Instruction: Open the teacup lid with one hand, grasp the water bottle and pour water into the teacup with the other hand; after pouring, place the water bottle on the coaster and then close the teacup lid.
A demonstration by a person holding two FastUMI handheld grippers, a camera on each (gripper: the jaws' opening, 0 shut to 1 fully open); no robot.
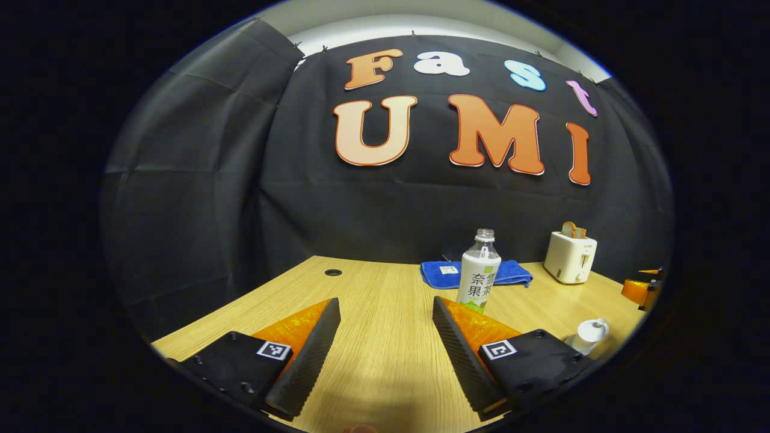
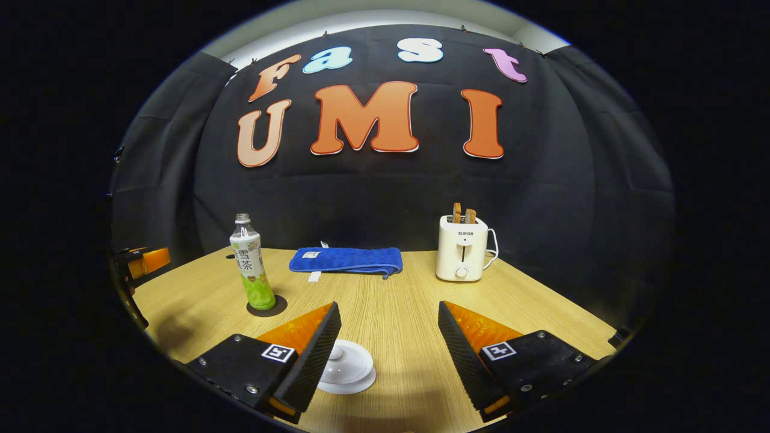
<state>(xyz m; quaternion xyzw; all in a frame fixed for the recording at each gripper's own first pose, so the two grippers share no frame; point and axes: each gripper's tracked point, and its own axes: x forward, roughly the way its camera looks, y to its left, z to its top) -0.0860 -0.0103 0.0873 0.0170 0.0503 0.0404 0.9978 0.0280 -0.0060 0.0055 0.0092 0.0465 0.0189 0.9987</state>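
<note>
The water bottle, clear with a white and green label, stands upright on a dark round coaster at the left of the table. In the left gripper view the bottle rises just beyond my right-hand finger. The white teacup with its knobbed lid on sits low between my right gripper's fingers, partly hidden by the left one. The same teacup appears at the lower right of the left gripper view. My right gripper is open above the cup. My left gripper is open over bare table.
A folded blue towel lies at the back of the wooden table. A white toaster with bread slices stands at the back right. The other gripper shows at the far left edge.
</note>
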